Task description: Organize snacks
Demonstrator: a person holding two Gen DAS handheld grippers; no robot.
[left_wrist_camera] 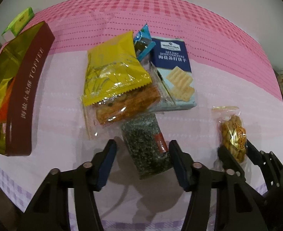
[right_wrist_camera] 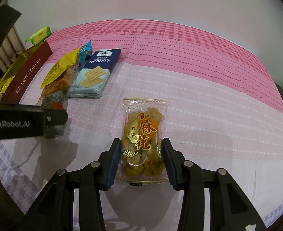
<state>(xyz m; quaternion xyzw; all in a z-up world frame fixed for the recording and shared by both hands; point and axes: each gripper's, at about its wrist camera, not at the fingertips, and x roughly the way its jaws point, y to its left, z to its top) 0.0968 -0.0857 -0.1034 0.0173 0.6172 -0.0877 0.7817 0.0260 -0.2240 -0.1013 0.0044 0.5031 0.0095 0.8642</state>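
Observation:
A dark green seaweed roll pack (left_wrist_camera: 141, 142) lies on the tablecloth between the fingers of my left gripper (left_wrist_camera: 142, 146). Its right pad touches the pack, while the left pad stands a little off it, so the jaws are open around it. My right gripper (right_wrist_camera: 141, 142) is shut on a clear packet of golden fried twists (right_wrist_camera: 141, 132), a pad on each side. The same packet (left_wrist_camera: 232, 132) shows at the right of the left wrist view. The maroon toffee tin (left_wrist_camera: 25, 96) stands open at the left, with snack packets inside.
Beyond the seaweed roll lies a heap: a yellow packet (left_wrist_camera: 112, 67), an orange cracker pack (left_wrist_camera: 122, 105), a blue soda cracker pack (left_wrist_camera: 172, 61) and a small blue packet (left_wrist_camera: 143, 40). A green pack (left_wrist_camera: 20, 21) sits behind the tin. Pink checked cloth (right_wrist_camera: 199, 67) covers the table.

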